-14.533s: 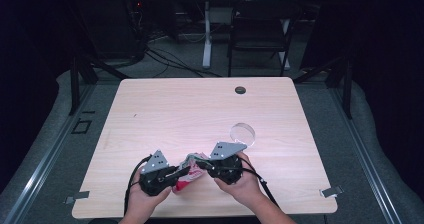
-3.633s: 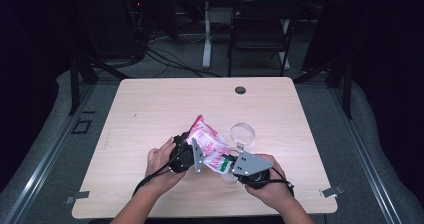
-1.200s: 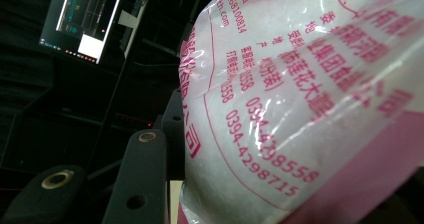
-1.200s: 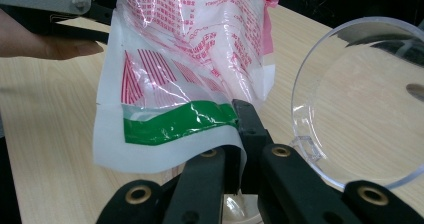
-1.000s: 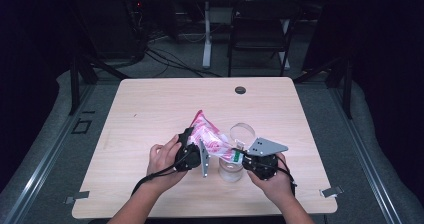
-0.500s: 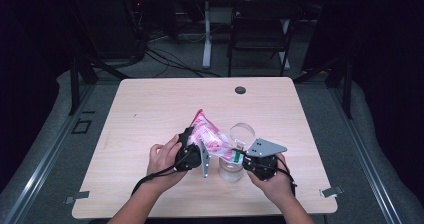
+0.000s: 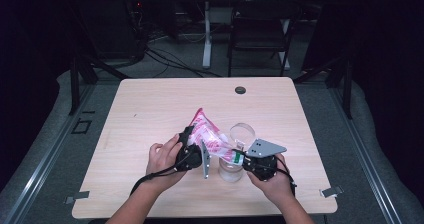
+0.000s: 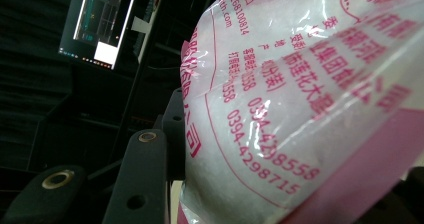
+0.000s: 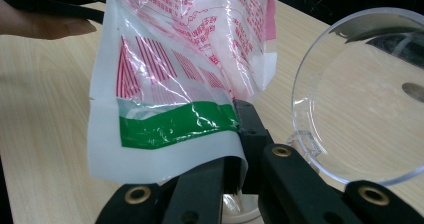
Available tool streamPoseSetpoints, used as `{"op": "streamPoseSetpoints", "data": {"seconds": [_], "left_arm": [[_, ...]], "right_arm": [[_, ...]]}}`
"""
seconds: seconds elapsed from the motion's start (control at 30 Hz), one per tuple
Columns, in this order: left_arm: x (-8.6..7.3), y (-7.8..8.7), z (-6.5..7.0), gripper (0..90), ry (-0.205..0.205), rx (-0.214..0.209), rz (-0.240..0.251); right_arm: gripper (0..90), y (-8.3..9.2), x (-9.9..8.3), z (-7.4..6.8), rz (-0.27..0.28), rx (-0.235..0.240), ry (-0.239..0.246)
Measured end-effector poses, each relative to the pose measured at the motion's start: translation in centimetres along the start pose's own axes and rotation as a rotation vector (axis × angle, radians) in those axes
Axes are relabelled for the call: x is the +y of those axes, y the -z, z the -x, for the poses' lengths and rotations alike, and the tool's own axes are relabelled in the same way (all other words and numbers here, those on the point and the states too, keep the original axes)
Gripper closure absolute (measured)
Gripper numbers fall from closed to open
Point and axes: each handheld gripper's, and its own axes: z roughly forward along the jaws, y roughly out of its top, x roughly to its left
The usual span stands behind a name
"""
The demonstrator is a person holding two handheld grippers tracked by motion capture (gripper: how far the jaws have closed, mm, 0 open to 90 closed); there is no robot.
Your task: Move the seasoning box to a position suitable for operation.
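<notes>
We tip the bag (image 7: 207,136) over the jar (image 7: 231,169)
Left gripper (image 7: 192,156) clamps its body, raised above the bench (image 7: 150,109); right gripper (image 9: 235,176) pinches the low corner, aiming it at the jar's mouth

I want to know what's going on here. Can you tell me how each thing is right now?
Bag: lifted and tilted, full of white grains, held at both ends.
Jar: upright on the table, open, under the bag's lower corner.
Lid: hinged back, standing open.
Left gripper: jaws clamped on the bag's bulky part.
Right gripper: jaws shut on the bag's corner.
</notes>
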Motion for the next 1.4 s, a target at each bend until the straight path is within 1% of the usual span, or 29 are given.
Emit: {"op": "streamPoseSetpoints", "data": {"seconds": [0.07, 0.2, 0.3, 0.53, 0.77, 1.0, 1.13, 1.4], "left_arm": [[0.1, 0.0, 0.0, 60.6, -0.001, 0.001, -0.002], [0.2, 0.2, -0.1, 60.6, -0.021, 0.008, -0.004], [0.3, 0.2, -0.1, 60.6, -0.023, 0.013, 0.0], [0.5, 0.4, -0.3, 60.6, -0.045, 0.023, -0.002], [0.8, 0.5, -0.3, 60.7, -0.056, 0.031, 0.009], [0.9, 0.6, -0.3, 60.7, -0.056, 0.032, 0.008], [1.0, 0.6, -0.4, 60.7, -0.06, 0.038, 0.016], [1.1, 0.8, -0.5, 60.7, -0.068, 0.044, 0.014]], "right_arm": [[89.8, 0.0, 0.0, 0.0, -0.002, 0.0, 0.0], [89.7, 0.0, -0.1, 0.1, -0.002, 0.003, -0.005], [89.7, 0.0, -0.2, 0.1, 0.0, 0.002, -0.007], [89.6, 0.0, -0.2, 0.1, -0.002, -0.001, -0.005], [89.6, 0.0, -0.3, 0.3, 0.003, -0.008, -0.01], [89.6, 0.0, -0.3, 0.3, -0.002, -0.011, -0.012], [89.6, 0.0, -0.4, 0.4, -0.001, -0.011, -0.012], [89.5, 0.0, -0.4, 0.4, 0.0, -0.012, -0.013]]}}
